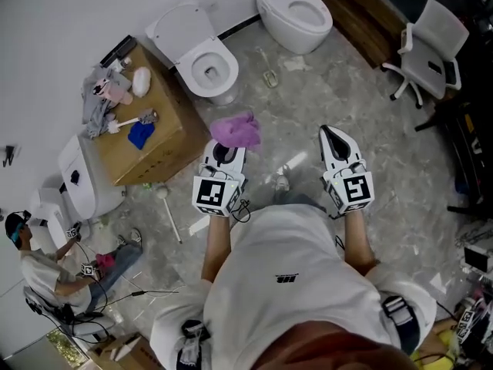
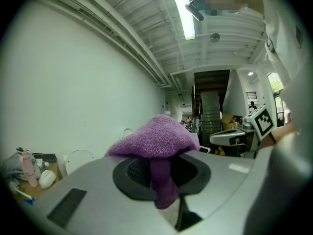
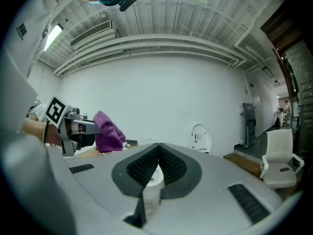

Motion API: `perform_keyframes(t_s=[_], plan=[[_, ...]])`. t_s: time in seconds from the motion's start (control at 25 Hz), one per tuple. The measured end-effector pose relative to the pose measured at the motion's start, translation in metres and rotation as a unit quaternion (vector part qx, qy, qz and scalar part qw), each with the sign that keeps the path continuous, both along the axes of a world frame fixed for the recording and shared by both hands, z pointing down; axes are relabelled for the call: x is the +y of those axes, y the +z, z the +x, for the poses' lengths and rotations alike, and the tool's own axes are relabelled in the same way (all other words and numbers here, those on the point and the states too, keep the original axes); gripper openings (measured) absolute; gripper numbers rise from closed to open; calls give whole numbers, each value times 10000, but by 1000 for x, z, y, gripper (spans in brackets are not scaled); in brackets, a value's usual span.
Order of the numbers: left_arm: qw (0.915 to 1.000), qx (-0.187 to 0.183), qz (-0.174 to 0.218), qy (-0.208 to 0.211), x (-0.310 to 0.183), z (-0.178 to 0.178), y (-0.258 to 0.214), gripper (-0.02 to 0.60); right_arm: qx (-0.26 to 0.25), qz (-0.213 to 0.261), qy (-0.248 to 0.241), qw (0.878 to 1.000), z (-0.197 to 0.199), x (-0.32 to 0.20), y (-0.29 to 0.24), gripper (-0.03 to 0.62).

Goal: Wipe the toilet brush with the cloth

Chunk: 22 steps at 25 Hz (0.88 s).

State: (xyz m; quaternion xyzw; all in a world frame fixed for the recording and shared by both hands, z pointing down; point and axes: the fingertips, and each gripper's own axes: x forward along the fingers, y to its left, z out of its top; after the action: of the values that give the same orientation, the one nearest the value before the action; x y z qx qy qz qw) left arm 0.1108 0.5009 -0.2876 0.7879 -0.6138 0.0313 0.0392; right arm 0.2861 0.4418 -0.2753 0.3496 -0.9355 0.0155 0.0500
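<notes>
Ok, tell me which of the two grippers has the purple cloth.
The left gripper: the purple cloth is pinched between its shut fingers and bunches over them. The right gripper has its fingers shut together on nothing.

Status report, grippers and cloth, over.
Left gripper shut on purple cloth. Right gripper shut, empty. Toilet brush on floor by cardboard box, untouched. Nothing blocking.

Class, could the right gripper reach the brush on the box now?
Probably not yet: the brush lies far left, beyond the left gripper and cloth; the right gripper is shut.
</notes>
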Motion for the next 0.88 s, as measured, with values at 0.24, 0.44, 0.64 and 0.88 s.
perform_keyframes(t_s=[0.24,0.44,0.64,0.88], plan=[[9999,4,80,-117,-43,-6,-2,71,48,-4,-90,9999,-5,-46,5,-5],[9999,23,26,-163,-70,-15,6,71,31,12,-201,9998,-20,-73,10,-3],[9999,29,-32,-116,-102,-30,13,71,40,-40,-252,9997,-39,-105,16,-3],[10000,85,-6,-30,-147,-49,23,71,74,-76,-228,9997,-58,-149,27,-3]])
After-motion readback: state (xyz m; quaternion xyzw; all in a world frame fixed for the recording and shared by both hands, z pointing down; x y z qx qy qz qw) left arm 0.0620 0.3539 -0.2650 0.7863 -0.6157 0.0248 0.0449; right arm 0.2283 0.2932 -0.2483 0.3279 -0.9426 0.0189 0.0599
